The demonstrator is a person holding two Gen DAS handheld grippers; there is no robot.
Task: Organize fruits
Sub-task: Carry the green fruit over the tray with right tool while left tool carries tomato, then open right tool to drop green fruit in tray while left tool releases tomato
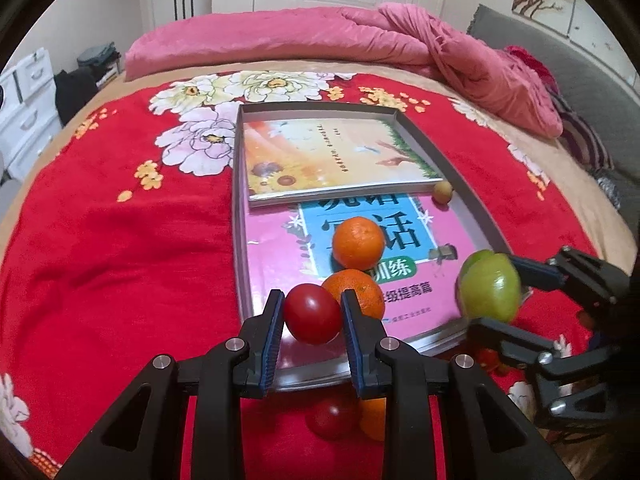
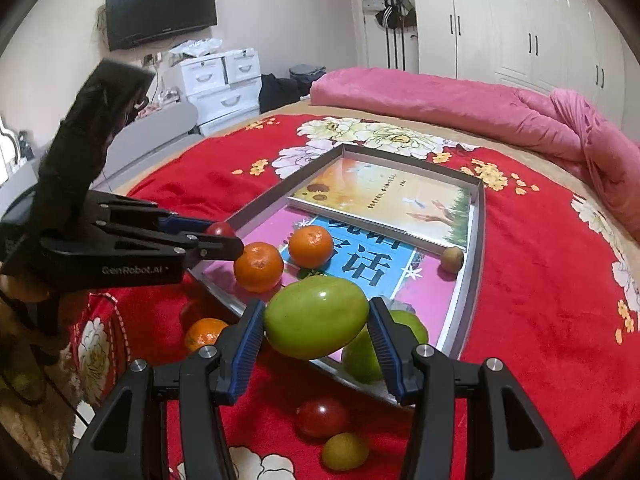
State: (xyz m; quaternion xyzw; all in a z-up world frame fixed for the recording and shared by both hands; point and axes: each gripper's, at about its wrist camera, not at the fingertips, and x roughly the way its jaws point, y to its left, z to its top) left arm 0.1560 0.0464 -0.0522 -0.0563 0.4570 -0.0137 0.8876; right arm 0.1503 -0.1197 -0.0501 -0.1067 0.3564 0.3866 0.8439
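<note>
Left gripper (image 1: 313,312) clamps small glossy red tomato (image 1: 313,314) over grey shallow tray's (image 1: 239,216) near edge: light, slick, bruisable. Right gripper (image 2: 316,328) grips smooth green fruit (image 2: 316,316) across its middle; firmer, heavier.

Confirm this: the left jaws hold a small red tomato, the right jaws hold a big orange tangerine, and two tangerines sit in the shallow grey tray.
Wrong on one point: the right gripper holds a large smooth green fruit, not a tangerine, as the right wrist view shows. The left gripper does hold the small red tomato, and two orange tangerines sit in the shallow grey tray.
</note>
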